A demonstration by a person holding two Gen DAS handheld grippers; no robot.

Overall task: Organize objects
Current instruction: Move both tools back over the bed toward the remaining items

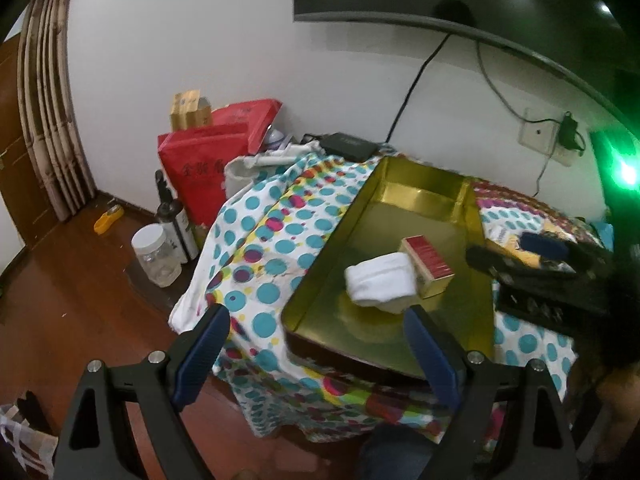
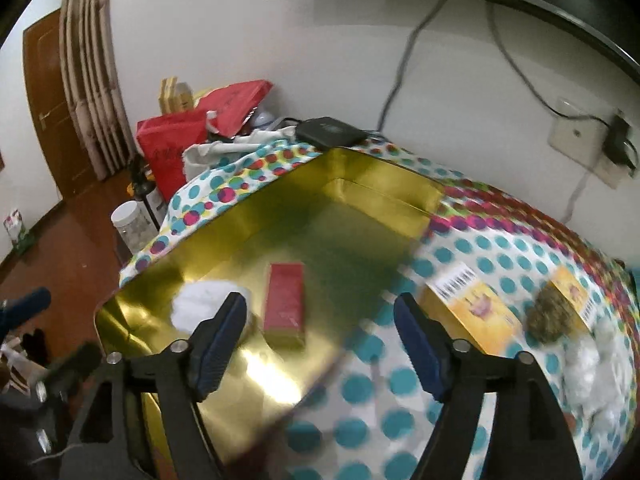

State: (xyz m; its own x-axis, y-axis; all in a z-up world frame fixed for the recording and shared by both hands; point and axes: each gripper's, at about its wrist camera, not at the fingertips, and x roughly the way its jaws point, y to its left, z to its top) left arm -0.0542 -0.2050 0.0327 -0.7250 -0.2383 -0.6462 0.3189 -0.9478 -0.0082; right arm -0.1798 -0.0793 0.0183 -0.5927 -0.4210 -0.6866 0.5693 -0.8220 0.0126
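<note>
From your left wrist, your left gripper [image 1: 316,332] was spread wide and held nothing; the white rolled cloth [image 1: 380,280] lay just beyond its fingers in the gold tin tray [image 1: 320,264], touching a red box [image 1: 428,264]. From your right wrist, your right gripper [image 2: 320,320] gaped empty above the dotted bench [image 2: 500,252]; yellow boxes [image 2: 472,308] lay rightward.

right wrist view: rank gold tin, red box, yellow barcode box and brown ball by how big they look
1. gold tin, by far the largest.
2. yellow barcode box.
3. red box, close to the yellow one; blur makes that pair unsure.
4. brown ball, smallest.
</note>
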